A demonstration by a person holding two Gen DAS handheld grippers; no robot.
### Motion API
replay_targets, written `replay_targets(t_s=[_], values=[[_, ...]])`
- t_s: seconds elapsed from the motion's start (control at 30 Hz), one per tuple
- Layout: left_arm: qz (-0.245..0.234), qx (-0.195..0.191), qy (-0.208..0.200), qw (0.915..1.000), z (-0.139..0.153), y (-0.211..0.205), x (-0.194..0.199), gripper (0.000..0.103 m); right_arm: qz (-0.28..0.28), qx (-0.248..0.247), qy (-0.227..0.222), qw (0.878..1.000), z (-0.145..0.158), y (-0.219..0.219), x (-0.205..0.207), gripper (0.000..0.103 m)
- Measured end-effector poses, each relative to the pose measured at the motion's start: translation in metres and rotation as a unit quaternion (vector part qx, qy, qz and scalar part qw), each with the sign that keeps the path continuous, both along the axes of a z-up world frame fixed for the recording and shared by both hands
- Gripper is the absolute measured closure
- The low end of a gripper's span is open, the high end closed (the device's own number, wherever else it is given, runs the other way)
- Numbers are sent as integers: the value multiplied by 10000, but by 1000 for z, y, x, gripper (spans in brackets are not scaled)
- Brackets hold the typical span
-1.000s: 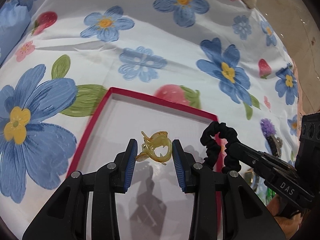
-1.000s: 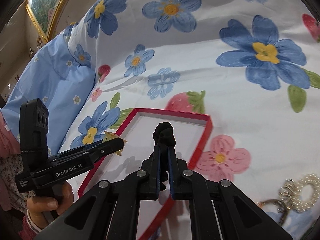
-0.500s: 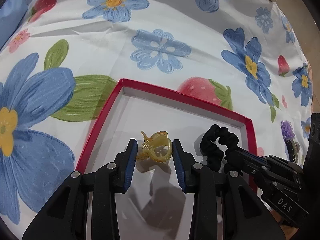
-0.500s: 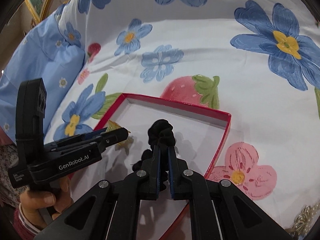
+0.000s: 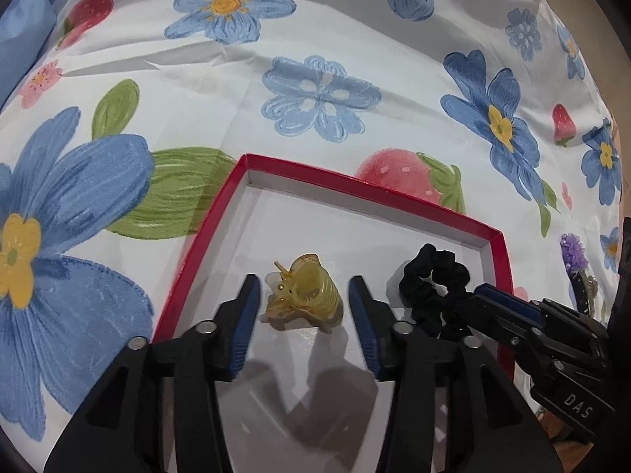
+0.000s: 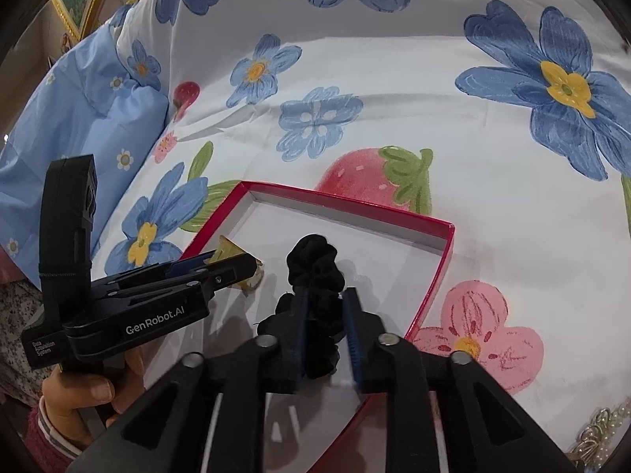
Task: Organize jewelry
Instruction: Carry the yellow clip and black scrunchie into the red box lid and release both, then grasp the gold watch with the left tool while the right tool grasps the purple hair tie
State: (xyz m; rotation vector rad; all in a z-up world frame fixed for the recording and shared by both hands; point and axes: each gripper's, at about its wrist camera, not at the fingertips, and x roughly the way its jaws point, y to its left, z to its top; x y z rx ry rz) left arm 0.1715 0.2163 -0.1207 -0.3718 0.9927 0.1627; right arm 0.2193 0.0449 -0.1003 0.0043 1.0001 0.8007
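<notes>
A shallow red box (image 5: 221, 213) with a white floor lies on the flowered bedsheet; it also shows in the right wrist view (image 6: 445, 260). A yellow claw hair clip (image 5: 303, 295) rests on the box floor between the spread fingers of my left gripper (image 5: 303, 303), apart from both pads. A black scrunchie (image 6: 315, 268) lies on the box floor to its right. My right gripper (image 6: 325, 315) has its fingers open on either side of the scrunchie. The scrunchie also shows in the left wrist view (image 5: 432, 280).
A purple flower hair clip (image 5: 574, 260) lies on the sheet right of the box. Pearl jewelry (image 6: 599, 429) sits at the bottom right. A blue pillow (image 6: 79, 118) lies to the left. The left gripper's body (image 6: 130, 307) reaches over the box's left side.
Both grippers came down into the box. My left fingers spread and the yellow clip now rests on the floor. My right fingers opened off the scrunchie, which now lies in the box.
</notes>
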Motion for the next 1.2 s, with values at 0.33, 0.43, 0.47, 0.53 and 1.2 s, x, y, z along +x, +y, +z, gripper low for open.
replay_targets(t_s=[0.33,0.43,0.47,0.53,1.2], values=[[100,-17,-258,9996,29,-5,-27,45,-186,264,-114,9994,26,-29,-17,70],[67,-66,-384,9992,41,-14,-43,43,-271,372,-130,9989,32,-45,-28,67],[51,-83,-418,9991,45,-18,-48,42,-303,398,-131,9987,34,-51,-31,67],[57,-119,-465,9988,52,-25,-57,40,-385,442,-126,9982,37,-65,-39,64],[-1035,-622,-551,9912,74,-153,-91,36,-1531,586,-382,9857,61,-227,-108,57]])
